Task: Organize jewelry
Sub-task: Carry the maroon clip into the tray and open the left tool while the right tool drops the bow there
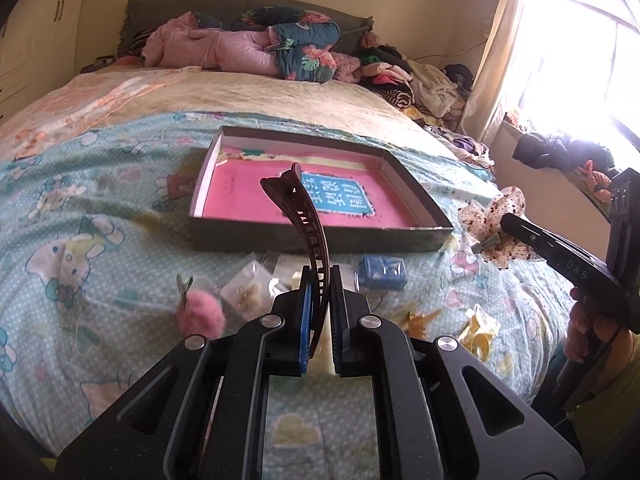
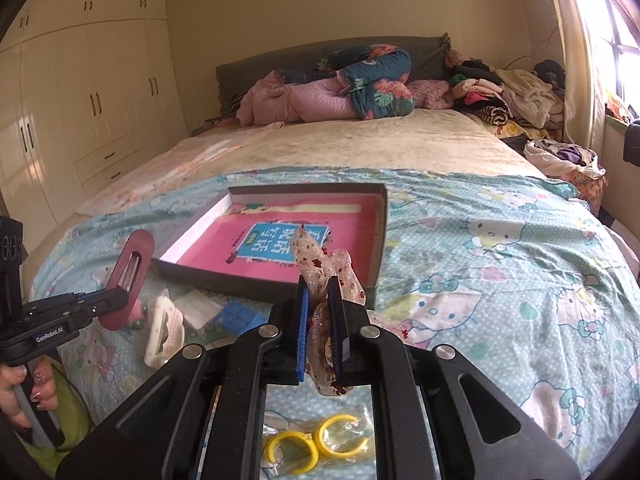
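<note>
Hair clip [image 1: 308, 220]: dark brown-maroon, centre of the left wrist view.
Bow [image 2: 320, 276]: sheer cream with dark red spots.
Box [image 1: 416, 196]: dark grey walls, pink lining with a blue printed panel.
Bedsheet [image 2: 480, 240]: pale turquoise, white dots, cartoon cats.
Pompom [image 1: 200, 316]: fluffy pink.
Rings [image 2: 316, 440]: yellow, lower centre.
Gripper pads [image 1: 306, 320]: blue.

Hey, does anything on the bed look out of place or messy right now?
Yes. Small accessories lie scattered on the blanket in front of the box rather than in it: a pink pompom clip, a blue case and bagged yellow rings. Clothes are heaped by the window.
</note>
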Demonstrator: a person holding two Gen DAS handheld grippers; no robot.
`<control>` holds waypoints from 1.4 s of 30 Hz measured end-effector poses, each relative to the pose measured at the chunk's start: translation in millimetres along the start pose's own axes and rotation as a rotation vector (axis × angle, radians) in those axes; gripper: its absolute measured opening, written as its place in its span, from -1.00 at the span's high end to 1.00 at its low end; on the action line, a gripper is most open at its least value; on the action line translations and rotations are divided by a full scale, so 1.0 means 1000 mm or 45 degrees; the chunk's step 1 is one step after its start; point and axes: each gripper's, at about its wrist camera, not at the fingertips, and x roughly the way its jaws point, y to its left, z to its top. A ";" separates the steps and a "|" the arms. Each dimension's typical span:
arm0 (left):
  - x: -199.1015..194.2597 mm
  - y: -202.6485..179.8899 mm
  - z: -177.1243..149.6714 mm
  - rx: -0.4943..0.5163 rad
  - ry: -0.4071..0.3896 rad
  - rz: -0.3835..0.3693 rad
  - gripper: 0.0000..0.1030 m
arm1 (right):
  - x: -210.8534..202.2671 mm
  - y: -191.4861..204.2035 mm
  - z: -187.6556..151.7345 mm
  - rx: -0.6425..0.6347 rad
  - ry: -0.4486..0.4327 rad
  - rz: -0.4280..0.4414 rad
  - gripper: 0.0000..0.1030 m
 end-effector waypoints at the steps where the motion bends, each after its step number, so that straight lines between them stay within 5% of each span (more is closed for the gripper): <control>1: 0.002 -0.001 0.003 0.007 -0.006 0.000 0.94 | 0.000 -0.002 0.002 0.003 -0.006 -0.007 0.82; 19: 0.065 0.013 0.074 0.053 -0.024 0.114 0.94 | 0.042 -0.017 0.040 0.028 -0.012 -0.028 0.82; 42: 0.131 0.024 0.073 0.053 0.108 0.161 0.94 | 0.146 -0.007 0.047 -0.059 0.160 -0.151 0.76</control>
